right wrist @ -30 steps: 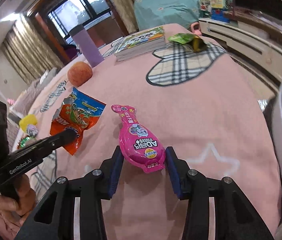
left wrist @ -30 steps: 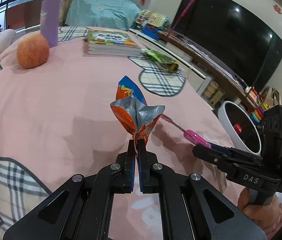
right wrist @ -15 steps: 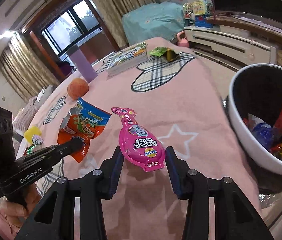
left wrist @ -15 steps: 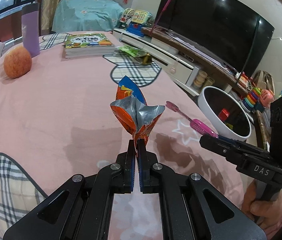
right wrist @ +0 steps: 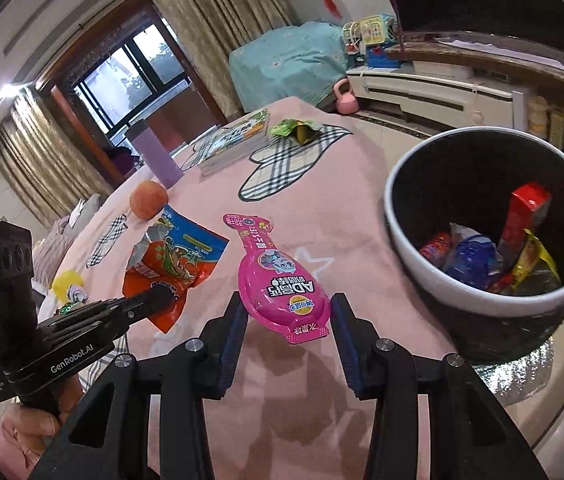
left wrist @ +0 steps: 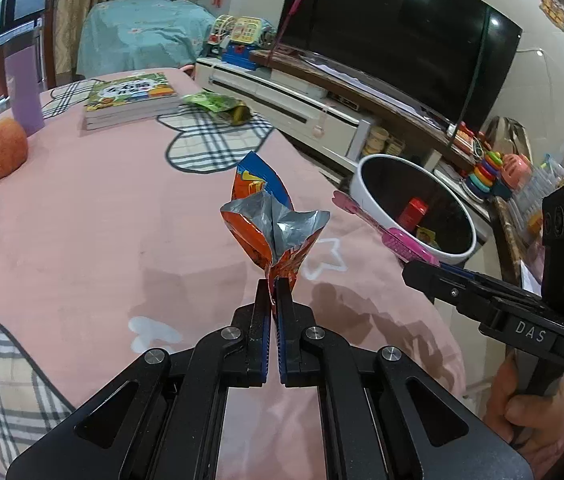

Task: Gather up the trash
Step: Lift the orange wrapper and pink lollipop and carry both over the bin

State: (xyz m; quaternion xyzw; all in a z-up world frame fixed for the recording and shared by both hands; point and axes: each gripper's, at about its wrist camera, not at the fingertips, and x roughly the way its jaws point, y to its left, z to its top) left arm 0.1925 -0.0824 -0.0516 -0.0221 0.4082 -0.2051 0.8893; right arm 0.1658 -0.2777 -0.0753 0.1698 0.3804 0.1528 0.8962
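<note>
The left gripper (left wrist: 273, 290) pinches the orange snack wrapper (left wrist: 271, 224) tight. The right gripper (right wrist: 288, 322), half-open, clasps the pink pouch (right wrist: 277, 276) near the bin (right wrist: 414, 264).

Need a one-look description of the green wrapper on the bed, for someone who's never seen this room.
Start at the pink bedspread, go to its far end near the white TV cabinet. Beside the book stack lies the green wrapper, crumpled, on a plaid patch, the only green packet there.

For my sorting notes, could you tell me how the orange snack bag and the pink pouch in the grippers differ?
The orange snack bag is torn open and crumpled, showing a silver lining; the pink pouch is flat, smooth and bottle-shaped. The left gripper pinches the bag by a corner; the right gripper grips the pouch across its wide end. Both are held above the pink bedspread.
</note>
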